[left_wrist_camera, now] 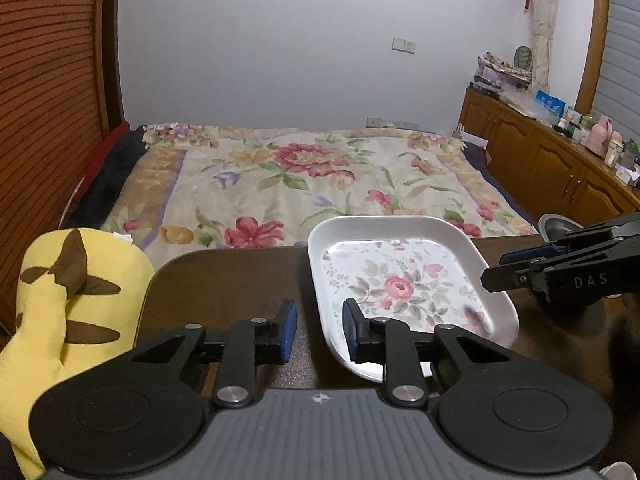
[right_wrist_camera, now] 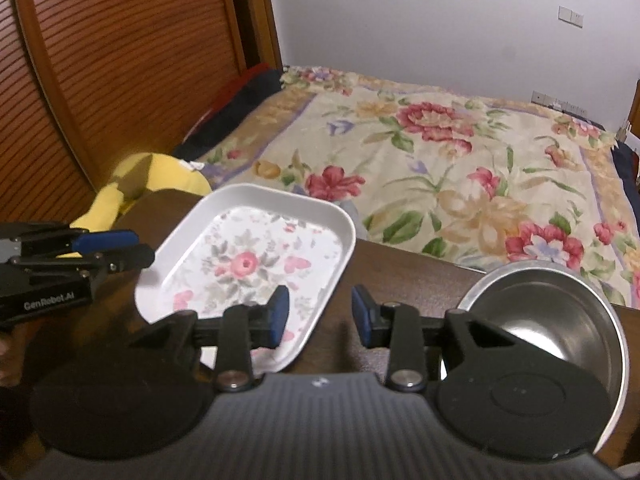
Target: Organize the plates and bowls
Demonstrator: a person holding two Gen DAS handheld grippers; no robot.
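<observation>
The plate (left_wrist_camera: 400, 280), white-rimmed with a rose print, is lying flat on the dark table (left_wrist_camera: 224, 280) near its far edge, with the steel bowl (right_wrist_camera: 548, 312) sitting just to its right. The left gripper (left_wrist_camera: 320, 328) is straddling the plate's left rim, jaws apart and gripping nothing. The right gripper (right_wrist_camera: 320, 316) is straddling the right rim, also apart and empty.
</observation>
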